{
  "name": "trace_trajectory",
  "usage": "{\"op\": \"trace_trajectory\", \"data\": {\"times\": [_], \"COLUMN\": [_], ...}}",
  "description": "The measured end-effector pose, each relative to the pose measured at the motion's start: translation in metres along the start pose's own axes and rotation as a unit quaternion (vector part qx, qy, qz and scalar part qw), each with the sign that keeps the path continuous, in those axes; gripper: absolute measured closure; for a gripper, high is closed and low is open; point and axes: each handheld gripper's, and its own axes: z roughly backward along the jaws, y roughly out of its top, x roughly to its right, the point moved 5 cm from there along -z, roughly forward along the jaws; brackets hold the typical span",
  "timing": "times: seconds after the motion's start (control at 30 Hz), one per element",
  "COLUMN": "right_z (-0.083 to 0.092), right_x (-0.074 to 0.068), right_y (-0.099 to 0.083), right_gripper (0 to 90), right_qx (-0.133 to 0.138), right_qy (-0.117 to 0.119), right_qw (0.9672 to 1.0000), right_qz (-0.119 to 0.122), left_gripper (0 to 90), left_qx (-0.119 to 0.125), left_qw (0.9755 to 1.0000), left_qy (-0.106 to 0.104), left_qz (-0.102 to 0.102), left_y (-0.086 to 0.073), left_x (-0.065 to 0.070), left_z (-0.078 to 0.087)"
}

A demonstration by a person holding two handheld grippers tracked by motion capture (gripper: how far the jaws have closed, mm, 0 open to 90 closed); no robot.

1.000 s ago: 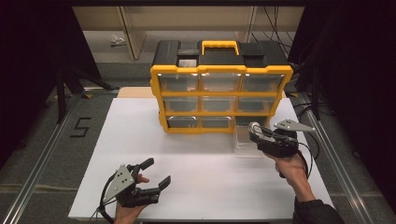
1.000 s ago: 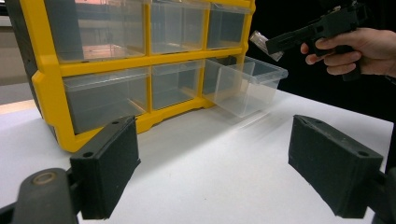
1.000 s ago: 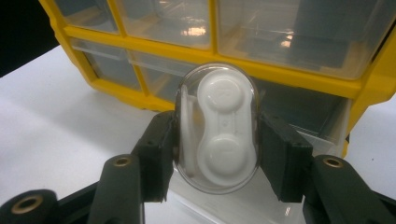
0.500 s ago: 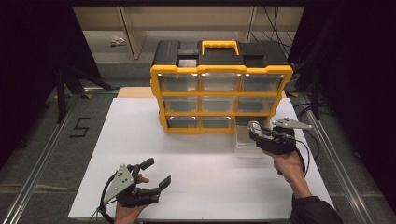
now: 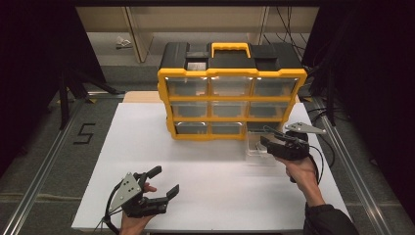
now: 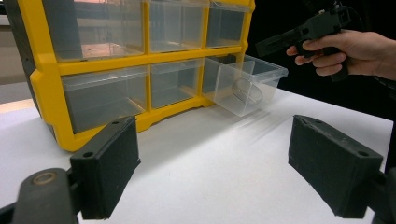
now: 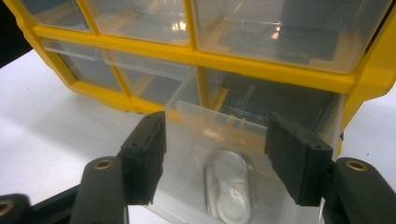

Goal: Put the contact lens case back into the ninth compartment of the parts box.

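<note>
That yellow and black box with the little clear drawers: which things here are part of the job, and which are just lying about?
Part of the job:
- yellow and black plastic drawer cabinet
- clear plastic drawer pulled out at bottom right
- right gripper, open over that drawer

Lying about:
- left gripper, open, idle near the table's front edge
- white table top
- black "5" mark on the floor

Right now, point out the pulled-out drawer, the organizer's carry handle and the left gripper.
pulled-out drawer (image 6: 247,86): left gripper view, clear front wall.
carry handle (image 5: 230,48): high view, yellow top bar.
left gripper (image 5: 164,181): high view, between fingertips.
</note>
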Motion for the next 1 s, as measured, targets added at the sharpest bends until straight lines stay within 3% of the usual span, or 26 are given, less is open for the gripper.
{"op": "trace_trajectory", "data": {"times": [0.4,1.0], "right_z": [0.002,0.015], "right_x": [-0.008,-0.047], "right_y": [0.001,0.010], "right_gripper": [33.8,29.8], "right_qx": [0.003,0.039], "right_qy": [0.002,0.045], "right_qw": [1.0000,0.9971], "right_qz": [0.009,0.047], "left_gripper": [15.9,15.9], "left_qx": [-0.003,-0.002], "left_qw": [1.0000,1.0000], "left_qy": [0.000,0.001], "left_qz": [0.002,0.003], "left_y": [0.000,0.000], "left_x": [0.000,-0.001], "left_z": [0.000,0.000]}}
